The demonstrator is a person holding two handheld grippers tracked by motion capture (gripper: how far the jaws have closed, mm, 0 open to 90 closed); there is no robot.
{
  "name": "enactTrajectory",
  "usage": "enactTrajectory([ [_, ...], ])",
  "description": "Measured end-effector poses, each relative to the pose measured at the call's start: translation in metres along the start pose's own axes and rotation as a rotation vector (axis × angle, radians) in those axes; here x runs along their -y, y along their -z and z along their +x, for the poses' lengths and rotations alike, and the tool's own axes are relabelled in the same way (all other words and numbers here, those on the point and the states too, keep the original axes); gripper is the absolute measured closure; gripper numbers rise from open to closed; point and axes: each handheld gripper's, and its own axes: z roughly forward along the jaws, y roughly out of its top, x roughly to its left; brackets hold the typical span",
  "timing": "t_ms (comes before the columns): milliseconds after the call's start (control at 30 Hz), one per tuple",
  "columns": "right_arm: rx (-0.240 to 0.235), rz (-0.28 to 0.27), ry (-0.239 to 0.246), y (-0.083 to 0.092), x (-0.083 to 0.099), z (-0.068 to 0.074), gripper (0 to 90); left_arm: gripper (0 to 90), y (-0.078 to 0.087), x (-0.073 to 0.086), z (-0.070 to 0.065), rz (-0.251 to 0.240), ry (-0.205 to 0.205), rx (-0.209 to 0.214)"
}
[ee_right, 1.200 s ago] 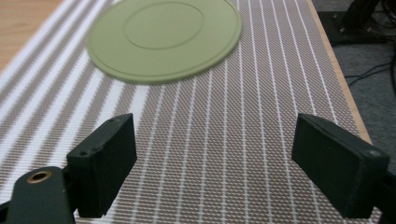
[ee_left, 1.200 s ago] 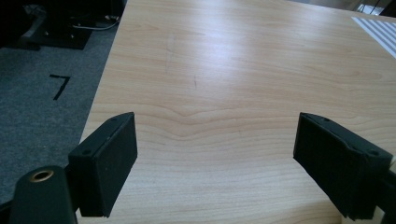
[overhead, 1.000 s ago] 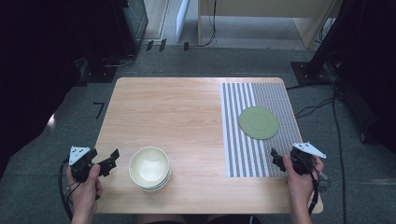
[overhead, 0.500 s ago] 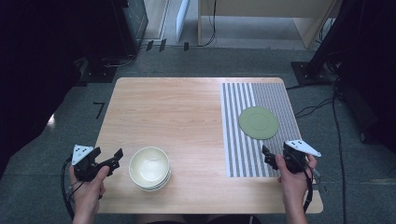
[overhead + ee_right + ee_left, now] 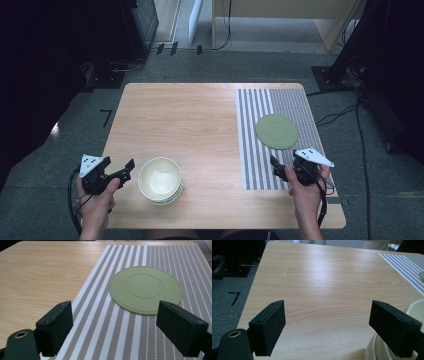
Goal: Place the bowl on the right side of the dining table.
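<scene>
Currently both grippers sat wide open, nothing between the jaws of either. Left gripper [image 5: 124, 170] hovered at the near-left corner of the wooden table [image 5: 190, 115], held by the left hand [image 5: 97, 197], jaws pointing right toward the stack of cream bowls [image 5: 160, 180], just beside it but not touching. In the left gripper view the bowl rim [image 5: 414, 312] showed behind the right-hand jaw, bare wood ahead. Right gripper [image 5: 277, 167] was over the near edge of the striped placemat [image 5: 260, 150], held by the right hand [image 5: 306, 192]. Green plate [image 5: 277, 131] lay flat on the mat, just beyond that gripper; in the right gripper view the plate [image 5: 145, 290] sat ahead of the jaws, apart from them.
</scene>
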Motion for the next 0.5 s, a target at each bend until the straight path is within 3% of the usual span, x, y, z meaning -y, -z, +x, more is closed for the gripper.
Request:
enactTrajectory([
  [100,-0.019,-0.003,0.002,0.000,-0.002,0.008,13.8,13.5,0.000,0.000,-0.002,-0.008,0.002,-0.021],
  [333,-0.037,-0.011,0.005,-0.002,-0.004,0.022,14.7,15.1,0.003,-0.003,-0.005,-0.015,-0.006,0.005],
  [400,-0.047,-0.015,0.010,-0.002,-0.005,0.027,14.7,15.2,0.004,-0.004,-0.006,-0.021,-0.011,-0.008],
  [500,-0.053,-0.020,0.017,-0.002,-0.007,0.035,15.6,24.9,0.006,-0.005,-0.008,-0.030,-0.012,-0.016],
])
